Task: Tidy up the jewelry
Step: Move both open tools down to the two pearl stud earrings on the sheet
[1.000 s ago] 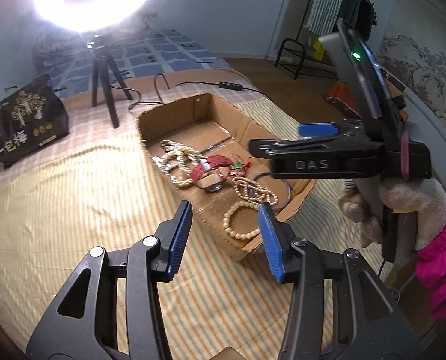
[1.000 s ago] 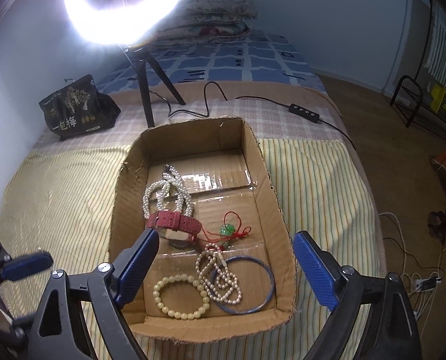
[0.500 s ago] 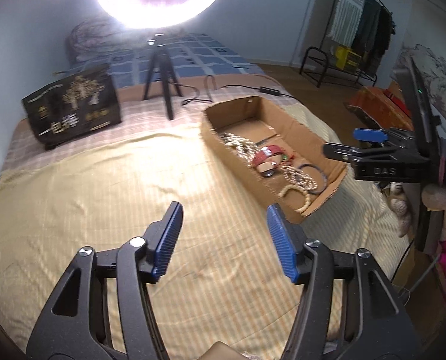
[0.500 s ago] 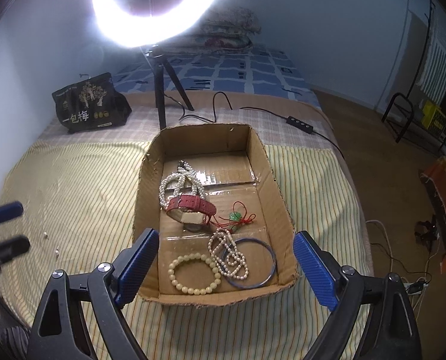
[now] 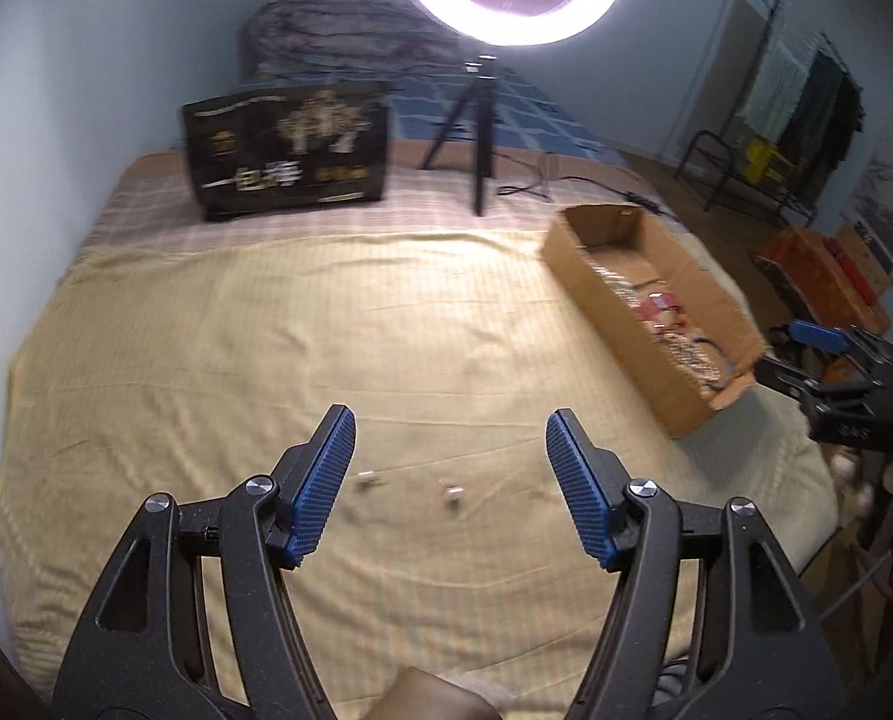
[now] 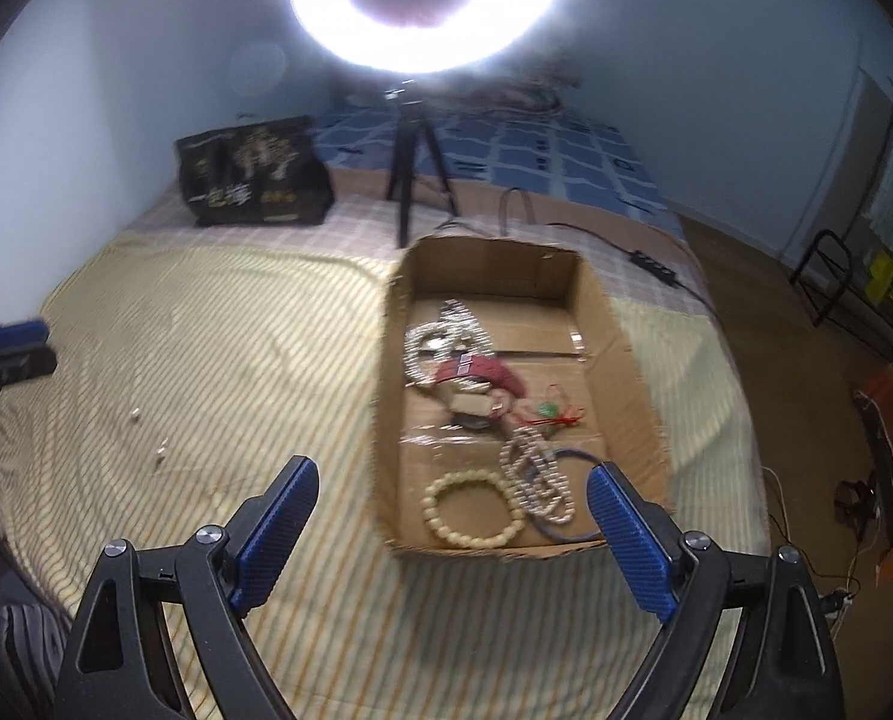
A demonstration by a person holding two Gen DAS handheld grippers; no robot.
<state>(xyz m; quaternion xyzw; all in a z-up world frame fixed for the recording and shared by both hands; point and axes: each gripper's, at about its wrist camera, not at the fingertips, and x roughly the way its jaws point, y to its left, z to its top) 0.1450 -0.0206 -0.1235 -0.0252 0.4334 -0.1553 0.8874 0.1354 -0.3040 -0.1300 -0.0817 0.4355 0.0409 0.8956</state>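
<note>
A shallow cardboard box (image 6: 626, 372) lies on the striped bedspread and holds pearl strands (image 6: 440, 336), a red watch (image 6: 476, 372), a green pendant on red cord (image 6: 545, 409), a cream bead bracelet (image 6: 470, 510) and a blue bangle (image 6: 572, 456). The box also shows in the left wrist view (image 5: 614, 324). Two small earrings (image 5: 368, 478) (image 5: 452, 492) lie on the bedspread between my left fingers. My left gripper (image 5: 449, 444) is open and empty above them. My right gripper (image 6: 446, 510) is open and empty before the box.
A ring light on a tripod (image 5: 476, 138) and a black printed bag (image 5: 290, 150) stand at the far end of the bed. Cables and a power strip (image 6: 650, 258) run behind the box. A clothes rack (image 5: 764, 150) stands by the wall.
My left gripper has swung left, away from the box, and now hangs over the two earrings on the bedspread. My right gripper has drawn back and shifted left. Both stay open.
</note>
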